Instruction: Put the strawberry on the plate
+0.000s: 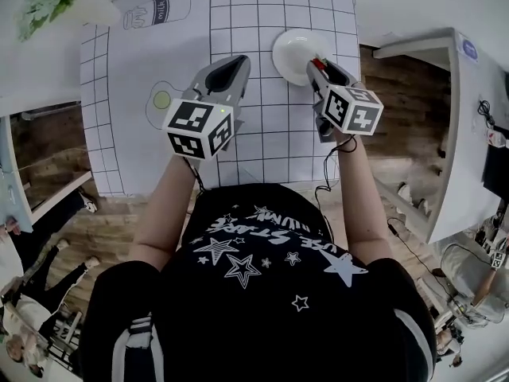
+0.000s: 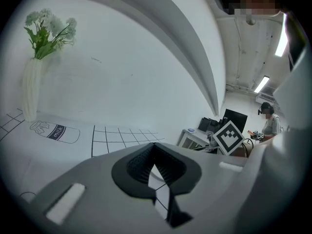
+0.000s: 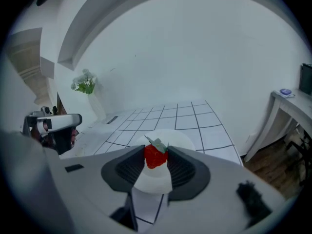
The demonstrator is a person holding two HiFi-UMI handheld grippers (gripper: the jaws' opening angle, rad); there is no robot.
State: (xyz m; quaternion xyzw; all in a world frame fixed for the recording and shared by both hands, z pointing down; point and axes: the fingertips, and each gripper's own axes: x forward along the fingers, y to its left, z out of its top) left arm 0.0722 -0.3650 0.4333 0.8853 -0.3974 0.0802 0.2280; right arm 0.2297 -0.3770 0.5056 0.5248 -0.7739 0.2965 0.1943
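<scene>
Nearest the person, L side: left gripper (image 2: pixel 155 147), held low over the near part of the grid mat (image 1: pixel 270 134). Jaws closed tip to tip, nothing betw. them; only mat shows through the gap behind the tips. Idle.
Nearest the person, R side: right gripper (image 3: pixel 156 152), reaching a bit further fwd than the left. Jaws closed part-way, pads pressed on either side of the fruit.
Item held: strawberry (image 3: pixel 156 156), red w/ green leafy cap, cap facing up and away, gripped at mid-body, sitting near the jaw tips.
Just beyond / under jaws: plate (image 3: pixel 187 139), small, round, white, bare. In the head view the jaw tips sit over its R part. Strawberry is over the plate; can't tell if it touches or hangs just clear.
Mid mat: black grid on white, flat.
Far L of mat: milk carton drawing (image 1: pixel 157 10), printed, no real object.
Far edge: vase (image 2: pixel 30 91), white, ribbed, upright, w/ green and white flowers, well apart from the plate.
Step in hand (est.): final placing, fruit carried and positioned above target.
Next move needs (est.): lower until the fruit rests on the plate, pref. nearer centre than rim; open jaws gently so it doesn't roll off; lift clear w/o nudging the plate.
</scene>
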